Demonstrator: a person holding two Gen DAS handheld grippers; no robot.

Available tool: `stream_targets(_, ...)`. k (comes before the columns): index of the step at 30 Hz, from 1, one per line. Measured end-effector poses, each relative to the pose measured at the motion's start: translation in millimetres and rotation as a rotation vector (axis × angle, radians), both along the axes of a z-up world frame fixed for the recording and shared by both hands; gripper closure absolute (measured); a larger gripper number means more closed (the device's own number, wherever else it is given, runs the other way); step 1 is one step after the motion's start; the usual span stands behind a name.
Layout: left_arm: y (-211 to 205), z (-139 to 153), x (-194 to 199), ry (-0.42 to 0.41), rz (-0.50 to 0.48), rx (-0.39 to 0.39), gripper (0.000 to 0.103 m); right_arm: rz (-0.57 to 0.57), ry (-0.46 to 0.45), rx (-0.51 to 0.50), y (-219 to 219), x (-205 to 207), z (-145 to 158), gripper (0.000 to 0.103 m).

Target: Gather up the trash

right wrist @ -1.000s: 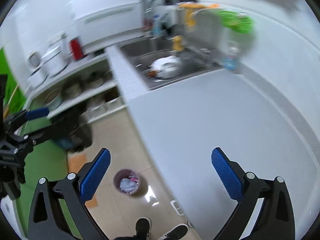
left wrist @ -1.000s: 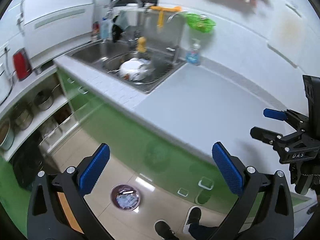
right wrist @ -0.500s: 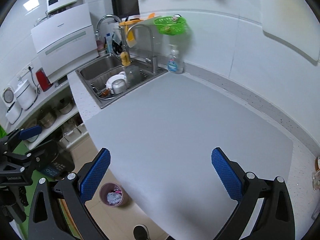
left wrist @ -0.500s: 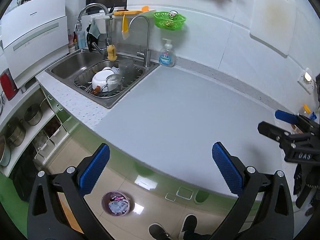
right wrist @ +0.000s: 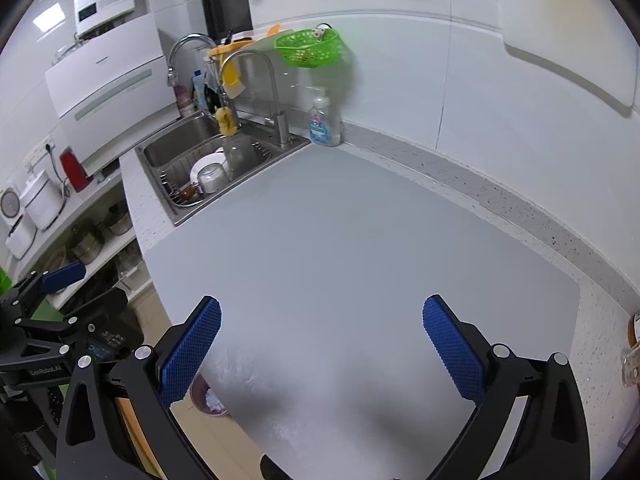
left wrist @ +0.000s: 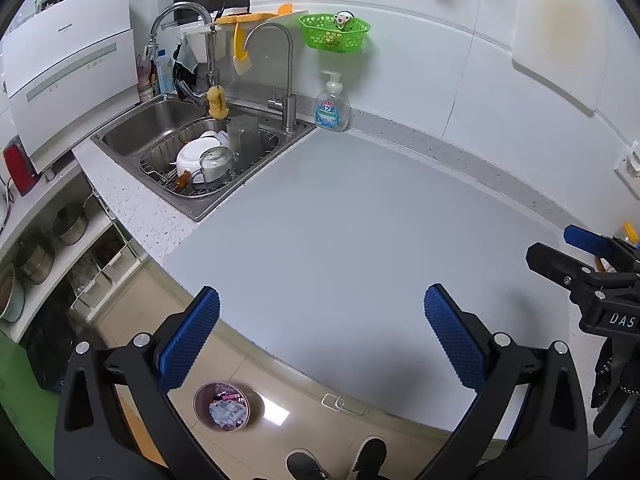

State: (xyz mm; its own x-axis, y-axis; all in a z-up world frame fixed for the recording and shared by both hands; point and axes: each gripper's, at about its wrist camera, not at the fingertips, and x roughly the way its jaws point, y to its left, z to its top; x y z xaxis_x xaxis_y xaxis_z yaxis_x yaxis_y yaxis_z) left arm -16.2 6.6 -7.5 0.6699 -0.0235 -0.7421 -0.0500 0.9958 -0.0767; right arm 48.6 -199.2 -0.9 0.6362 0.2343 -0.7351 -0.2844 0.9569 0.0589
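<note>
Trash sits already heaped in the small round bin (left wrist: 221, 405) on the floor below the counter edge, while I see none on the grey countertop (left wrist: 360, 220), so I judge the collecting nearly done or between pieces. My left gripper (left wrist: 320, 328) and right gripper (right wrist: 320, 330) hang over the counter, jaws wide apart and empty; next I must find another scrap. "DAS" shows on the right gripper's body, "GenRobot.AI" on the left's, and the dishwasher (left wrist: 68, 80) reads Panasonic.

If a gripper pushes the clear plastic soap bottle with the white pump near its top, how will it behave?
The clear plastic soap bottle is tall and narrow, standing upright beside the steel sink, so a high push would probably tip it. It looks mostly full, so likely fairly heavy. Its smooth plastic may slip between pads.
</note>
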Motion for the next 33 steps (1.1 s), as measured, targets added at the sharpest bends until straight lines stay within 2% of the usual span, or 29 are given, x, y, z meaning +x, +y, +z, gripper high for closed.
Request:
stream_targets(14, 9.1, 2.0, 16.6, 0.032, 0.023, 0.035, 0.003, 0.019, 0.023, -0.019, 6.7, 14.0, -5.0, 0.006)
stream_targets(33, 19.1, -0.8, 20.4, 0.056, 0.029, 0.035, 0.003, 0.042, 0.041, -0.026, 19.7, 20.8, -8.3, 0.006)
